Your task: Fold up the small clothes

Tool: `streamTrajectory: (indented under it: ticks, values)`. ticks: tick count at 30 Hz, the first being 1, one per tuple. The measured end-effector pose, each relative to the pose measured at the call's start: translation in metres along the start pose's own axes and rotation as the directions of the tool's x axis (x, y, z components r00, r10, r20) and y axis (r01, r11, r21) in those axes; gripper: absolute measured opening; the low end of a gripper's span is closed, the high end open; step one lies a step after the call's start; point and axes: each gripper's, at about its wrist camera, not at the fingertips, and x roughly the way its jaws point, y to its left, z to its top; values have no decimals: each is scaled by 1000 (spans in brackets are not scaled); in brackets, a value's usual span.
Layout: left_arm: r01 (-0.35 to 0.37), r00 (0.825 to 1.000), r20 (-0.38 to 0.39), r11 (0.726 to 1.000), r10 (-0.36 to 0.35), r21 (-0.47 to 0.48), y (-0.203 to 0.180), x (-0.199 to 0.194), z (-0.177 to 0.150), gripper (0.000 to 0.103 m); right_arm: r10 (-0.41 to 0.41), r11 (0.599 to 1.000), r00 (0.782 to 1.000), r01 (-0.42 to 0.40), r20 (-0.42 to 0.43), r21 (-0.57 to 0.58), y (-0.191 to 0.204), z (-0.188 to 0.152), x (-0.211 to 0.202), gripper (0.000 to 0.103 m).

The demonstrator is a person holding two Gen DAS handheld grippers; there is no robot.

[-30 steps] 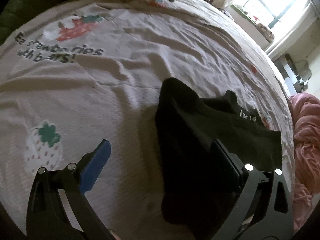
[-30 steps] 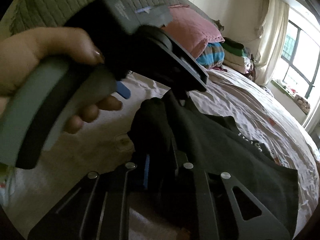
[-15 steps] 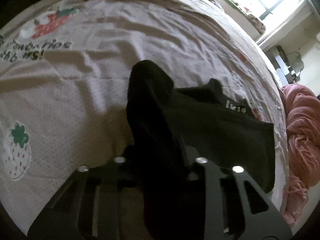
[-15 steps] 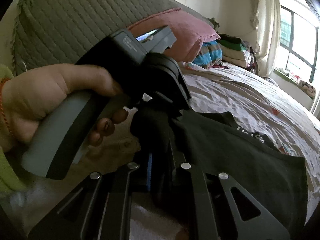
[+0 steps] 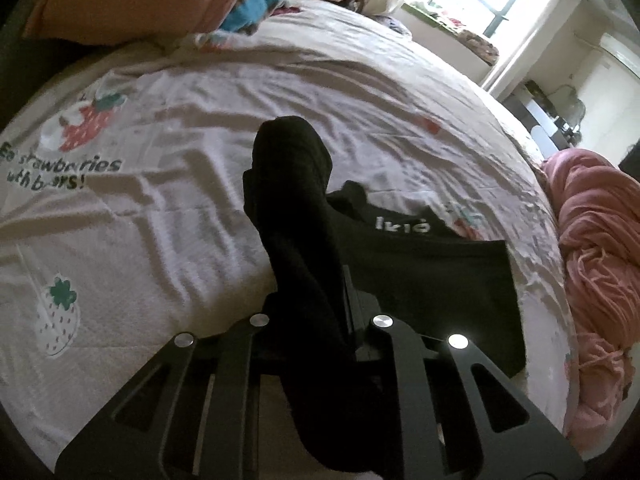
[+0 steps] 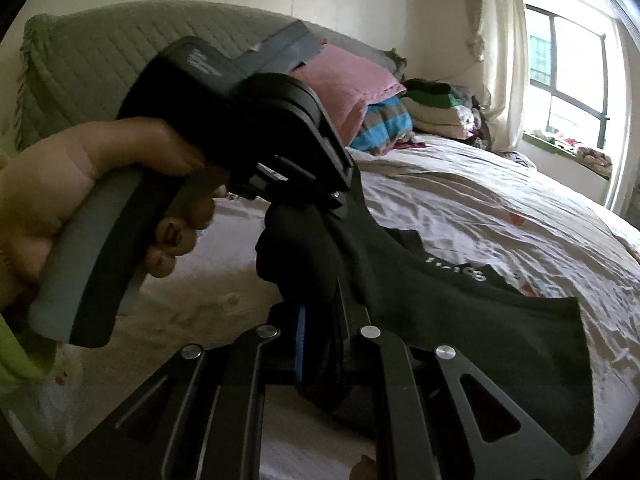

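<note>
While the left gripper (image 5: pixel 316 312) has just been closing its jaws, they now clench a raised fold of the small black cotton garment (image 5: pixel 432 280), which trails onto the strawberry-print bed sheet (image 5: pixel 180 208). From the right wrist, the right gripper (image 6: pixel 320 344) clamps the same black cloth; a hand (image 6: pixel 80 196) grips the left tool.
</note>
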Motion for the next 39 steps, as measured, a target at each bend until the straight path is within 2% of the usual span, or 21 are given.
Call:
streamTrajectory:
  ticks: [8,22,39]
  values:
    - [5,999,41,999,-6,36,-32,-16,-3,9,-34,999,999,33,28,42,-16,-1,-25,9]
    - [-1,998,65,995,-6,103,-83,-23,-3,9,-81,992,995,75,53,106,-44,-6,-55,9]
    - [2,999,38,981,-10,196,-149,-8,-4,11,-131,970,991,121,36,212,-89,-22,-79,9]
